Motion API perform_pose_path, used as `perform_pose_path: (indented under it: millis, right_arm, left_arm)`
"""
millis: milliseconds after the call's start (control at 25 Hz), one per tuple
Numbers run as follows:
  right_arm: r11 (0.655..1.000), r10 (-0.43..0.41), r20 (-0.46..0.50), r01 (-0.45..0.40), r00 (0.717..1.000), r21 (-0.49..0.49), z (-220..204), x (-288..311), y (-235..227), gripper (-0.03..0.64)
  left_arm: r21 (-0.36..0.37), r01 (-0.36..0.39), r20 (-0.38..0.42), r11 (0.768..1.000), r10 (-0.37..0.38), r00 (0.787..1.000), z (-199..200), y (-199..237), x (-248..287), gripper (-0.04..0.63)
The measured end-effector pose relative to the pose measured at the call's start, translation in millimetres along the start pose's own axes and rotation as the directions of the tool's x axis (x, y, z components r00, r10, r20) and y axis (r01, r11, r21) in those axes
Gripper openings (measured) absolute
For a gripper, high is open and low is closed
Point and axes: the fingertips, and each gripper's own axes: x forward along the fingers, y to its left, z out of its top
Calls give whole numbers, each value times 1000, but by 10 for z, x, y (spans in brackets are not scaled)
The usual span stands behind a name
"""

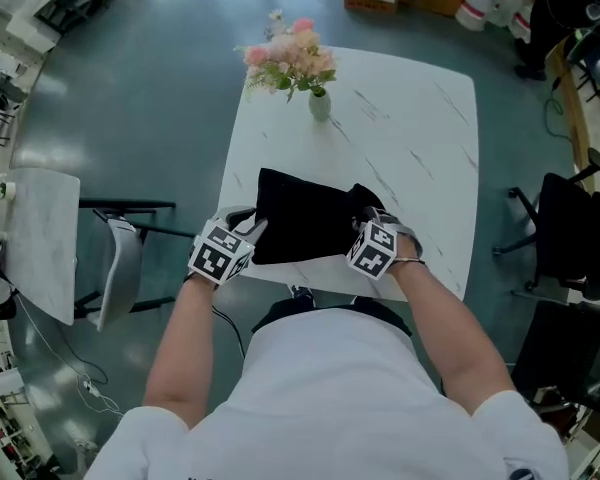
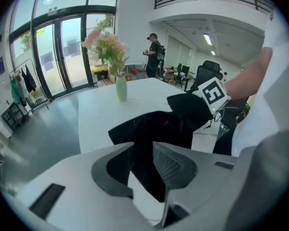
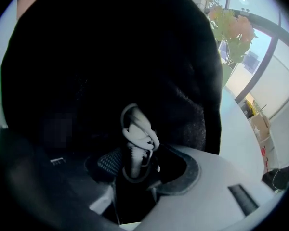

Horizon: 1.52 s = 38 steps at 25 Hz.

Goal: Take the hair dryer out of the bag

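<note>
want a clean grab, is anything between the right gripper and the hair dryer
The right gripper is inside the black bag, with a white coiled cord between its jaws. Nothing else blocks it; the dryer's body cannot be made out.

White short-sleeved shirt [image 1: 350, 388], black-and-white marker cubes [image 1: 220, 251], ribbed grey jaws

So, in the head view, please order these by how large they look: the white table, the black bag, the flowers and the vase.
1. white table
2. black bag
3. flowers
4. vase, clearly the smallest
</note>
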Motion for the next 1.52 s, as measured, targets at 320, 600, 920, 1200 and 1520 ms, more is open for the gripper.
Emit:
perform_pose_path:
  millis: [320, 600, 920, 1200, 1520]
  right_arm:
    - [999, -29, -1, 29, 1000, 20, -27, -2, -15, 213]
    - [999, -35, -17, 36, 999, 15, -10, -2, 0, 212]
    - [1000, -27, -8, 27, 1000, -3, -57, -110, 114, 209]
    - [1000, -31, -27, 31, 999, 1, -356, -272, 204, 209]
    - [999, -37, -29, 37, 999, -23, -512, -395, 226, 209]
  left_arm:
    - [104, 126, -375, 987, -78, 924, -1087, -283, 226, 253]
    - [50, 14, -333, 999, 4, 943, -1099, -248, 496, 104]
    - [-2, -51, -304, 999, 48, 951, -1076, -68, 403, 29]
    - [25, -84, -315, 996, 88, 945, -1100, 65, 299, 28]
    - [17, -143, -326, 990, 141, 935, -1239, 282, 83, 28]
